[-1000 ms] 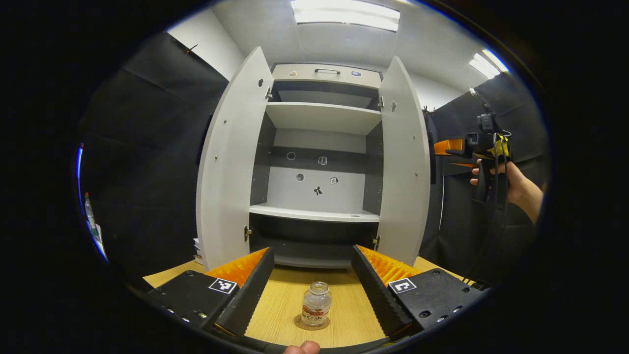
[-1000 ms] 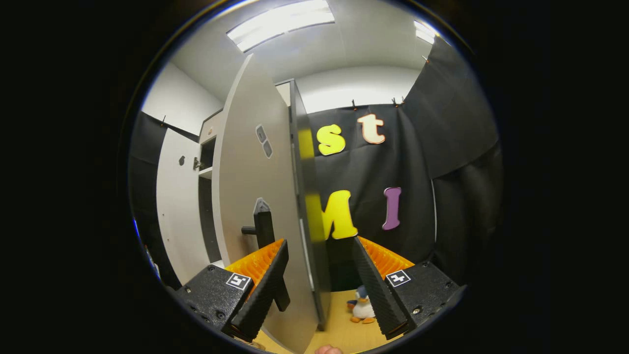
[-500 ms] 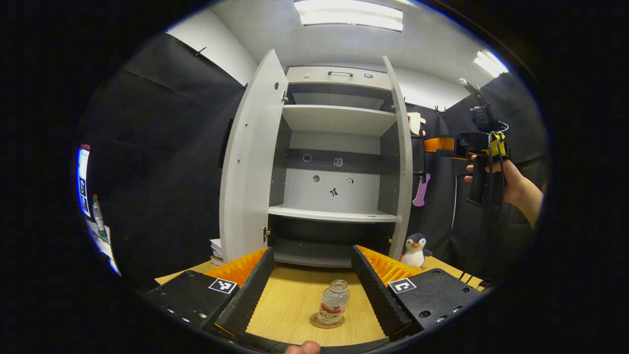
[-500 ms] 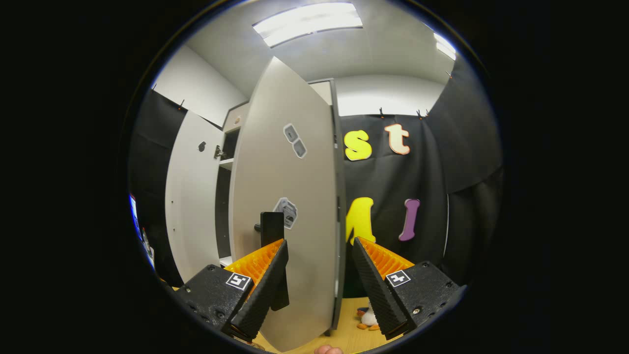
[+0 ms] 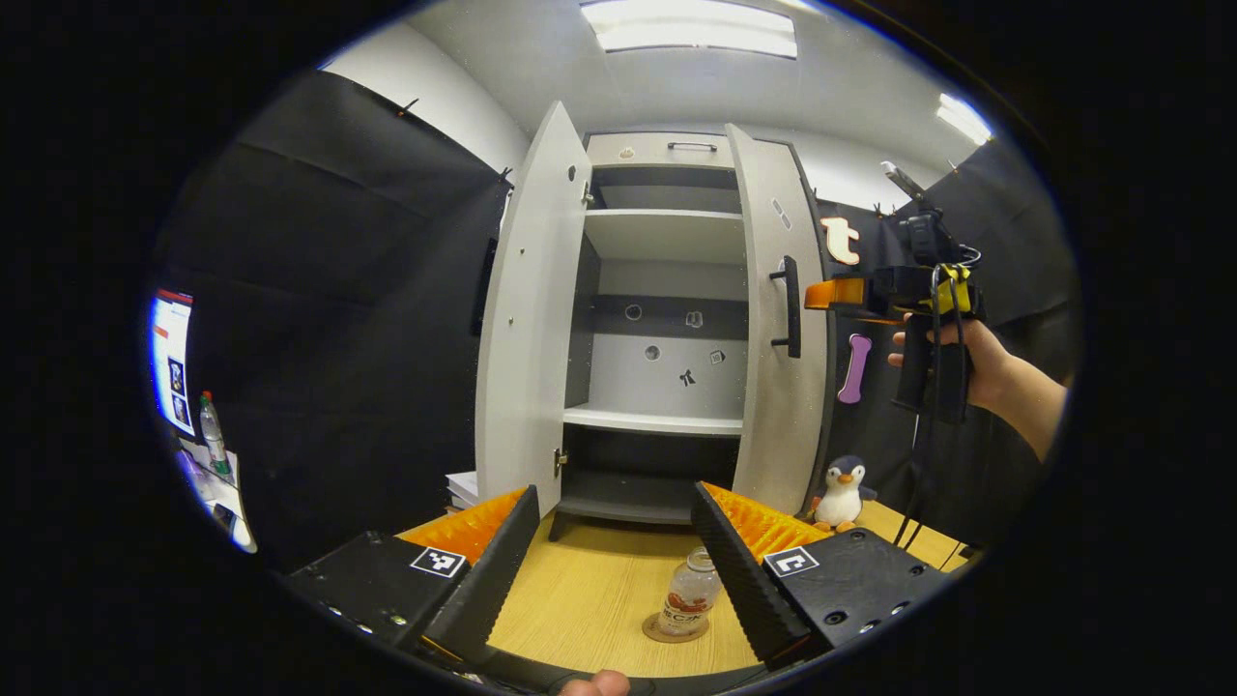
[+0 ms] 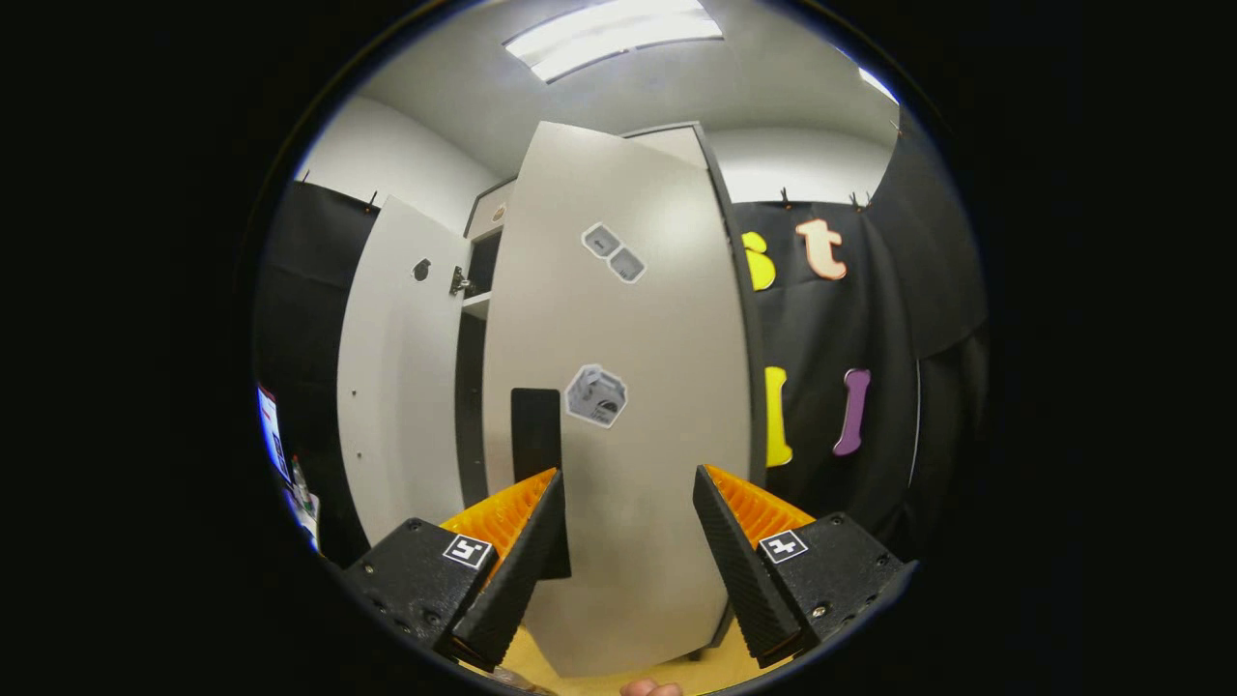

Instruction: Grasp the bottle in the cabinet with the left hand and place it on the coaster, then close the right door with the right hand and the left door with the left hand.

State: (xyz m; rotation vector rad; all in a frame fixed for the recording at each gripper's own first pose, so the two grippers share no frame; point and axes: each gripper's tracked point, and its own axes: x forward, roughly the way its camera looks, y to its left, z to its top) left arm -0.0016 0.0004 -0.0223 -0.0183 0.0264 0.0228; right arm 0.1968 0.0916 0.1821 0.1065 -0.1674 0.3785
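Tabletop coaster (image 5: 674, 630) partly behind bottle (image 5: 690, 604)

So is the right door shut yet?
Not yet. The right door stands partly swung in, the shelves visible between it and the open left door. The right gripper faces it, open.

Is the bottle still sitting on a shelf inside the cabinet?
No, in the left gripper view the bottle stands on the coaster on the wooden table, in front of the cabinet, whose shelves are bare.
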